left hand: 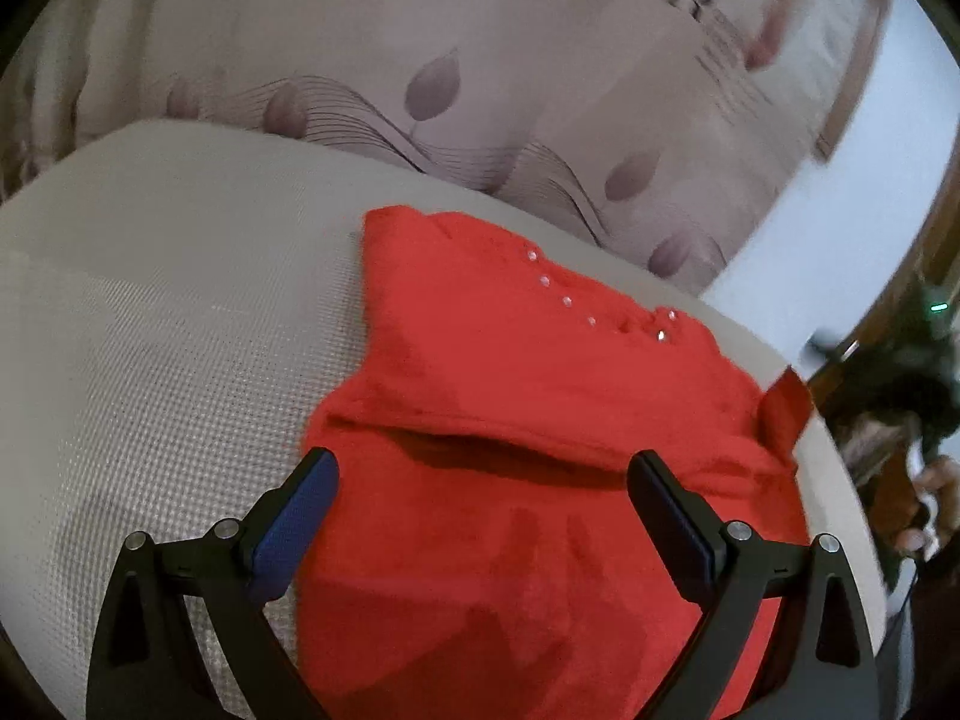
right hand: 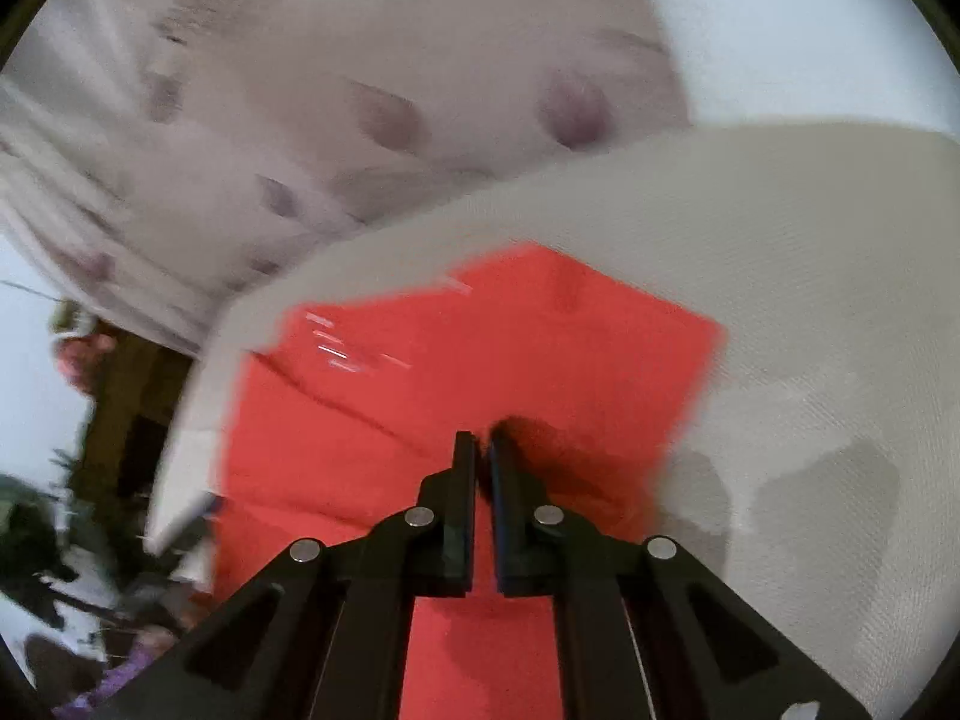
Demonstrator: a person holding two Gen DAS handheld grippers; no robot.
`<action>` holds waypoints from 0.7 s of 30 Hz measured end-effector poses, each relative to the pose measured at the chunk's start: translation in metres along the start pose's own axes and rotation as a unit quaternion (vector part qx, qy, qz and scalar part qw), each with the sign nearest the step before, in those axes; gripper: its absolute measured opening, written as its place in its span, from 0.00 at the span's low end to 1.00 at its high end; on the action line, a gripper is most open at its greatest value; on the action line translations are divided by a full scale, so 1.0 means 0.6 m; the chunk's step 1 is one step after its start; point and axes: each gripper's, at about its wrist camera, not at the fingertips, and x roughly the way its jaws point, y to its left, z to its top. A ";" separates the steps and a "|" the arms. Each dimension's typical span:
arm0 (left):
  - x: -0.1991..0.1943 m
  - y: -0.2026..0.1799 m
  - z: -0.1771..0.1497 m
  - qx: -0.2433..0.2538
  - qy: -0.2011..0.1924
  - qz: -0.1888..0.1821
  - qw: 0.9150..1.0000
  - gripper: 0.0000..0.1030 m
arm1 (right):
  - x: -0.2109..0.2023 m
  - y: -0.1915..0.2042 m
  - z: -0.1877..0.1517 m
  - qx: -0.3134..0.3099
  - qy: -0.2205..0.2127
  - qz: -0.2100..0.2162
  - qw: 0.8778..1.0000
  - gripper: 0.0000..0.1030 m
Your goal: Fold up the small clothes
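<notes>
A small red garment (left hand: 528, 396) with a row of shiny studs near its neckline lies partly folded on a beige textured table cover (left hand: 168, 324). A folded edge crosses it just ahead of my left gripper (left hand: 483, 480), which is open and empty, with its fingers straddling the near part of the cloth. In the right wrist view the same red garment (right hand: 480, 360) lies below my right gripper (right hand: 482, 450), whose jaws are nearly together with a thin gap. No cloth shows between them. This view is motion-blurred.
A pale curtain with purple leaf prints (left hand: 432, 84) hangs behind the table. The table's rounded edge (left hand: 840, 450) lies to the right in the left wrist view, with dark clutter and a person's hand (left hand: 936, 498) beyond it.
</notes>
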 end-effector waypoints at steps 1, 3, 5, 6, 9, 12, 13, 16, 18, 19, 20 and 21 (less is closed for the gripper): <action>-0.002 0.002 0.000 -0.004 -0.003 0.000 1.000 0.94 | -0.032 0.030 0.015 -0.019 -0.044 0.028 0.998 0.03; -0.006 0.001 -0.001 -0.004 -0.010 0.008 1.000 0.94 | -0.066 0.044 0.033 -0.029 -0.090 0.030 0.995 0.02; -0.008 -0.004 -0.002 0.003 -0.012 0.012 1.000 0.94 | -0.056 0.002 0.045 -0.001 -0.082 -0.019 0.996 0.02; -0.008 -0.009 -0.003 0.011 -0.011 0.014 1.000 0.94 | -0.038 -0.037 0.042 0.025 -0.061 -0.043 0.997 0.03; -0.007 -0.020 -0.004 0.027 -0.008 0.015 0.999 0.94 | -0.014 -0.091 0.013 0.054 -0.027 -0.032 0.998 0.08; -0.003 -0.031 -0.005 0.043 0.000 0.007 0.999 0.94 | -0.007 -0.099 -0.012 0.044 -0.012 -0.023 0.999 0.23; -0.003 -0.035 -0.004 0.049 0.002 -0.003 0.999 0.94 | -0.004 -0.097 -0.019 0.025 -0.006 -0.047 0.999 0.36; -0.011 -0.041 0.005 0.062 -0.003 -0.031 0.998 0.94 | 0.006 -0.090 -0.021 -0.007 0.005 -0.058 0.998 0.88; -0.014 -0.037 0.030 0.072 -0.004 -0.033 0.997 0.94 | 0.010 -0.091 -0.026 -0.019 0.031 -0.043 0.998 0.81; -0.014 -0.032 0.044 0.074 -0.008 -0.030 0.997 0.94 | 0.010 -0.083 -0.032 -0.035 0.044 -0.032 0.998 0.70; -0.015 -0.023 0.060 0.074 -0.015 -0.025 0.997 0.94 | 0.017 -0.074 -0.035 -0.053 0.060 -0.042 0.996 0.33; -0.015 -0.013 0.077 0.072 -0.024 -0.022 0.997 0.94 | 0.029 -0.068 -0.038 -0.070 0.081 -0.065 0.992 0.13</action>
